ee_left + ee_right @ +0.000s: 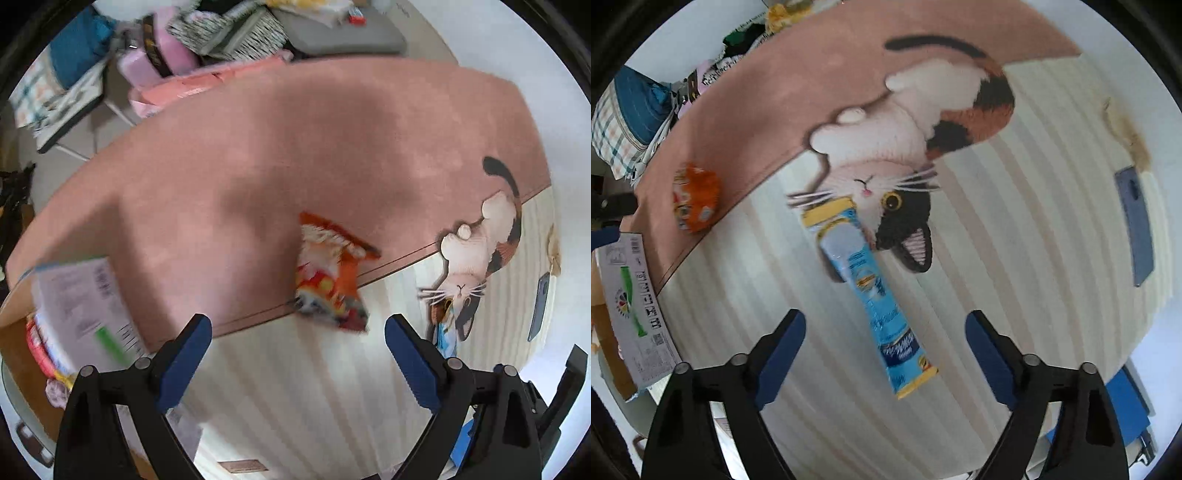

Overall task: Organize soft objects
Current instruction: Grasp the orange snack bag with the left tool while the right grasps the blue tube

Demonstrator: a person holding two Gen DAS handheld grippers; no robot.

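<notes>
Left wrist view: left gripper [297, 338] is hovering w/ jaws spread wide, holding nothing. Orange snack bag [330, 273] is lying at 12 o'clock just ahead of the tips, straddling the pink/striped seam of the cat rug [295, 147]. Cardboard box [79, 314] is sitting at 9 o'clock. Bag's looking puffy, light, crinkly, prob. slippery film; best pinching a crimped end seam, not the air-filled belly.

Right wrist view: right gripper [884, 343] is also gaping wide, empty. Blue tube pack [871, 291] is lying at 12 o'clock between the tips, running toward the cat's face. Looks soft, squashy; grabbing mid-body across the narrow width seems safest.
</notes>
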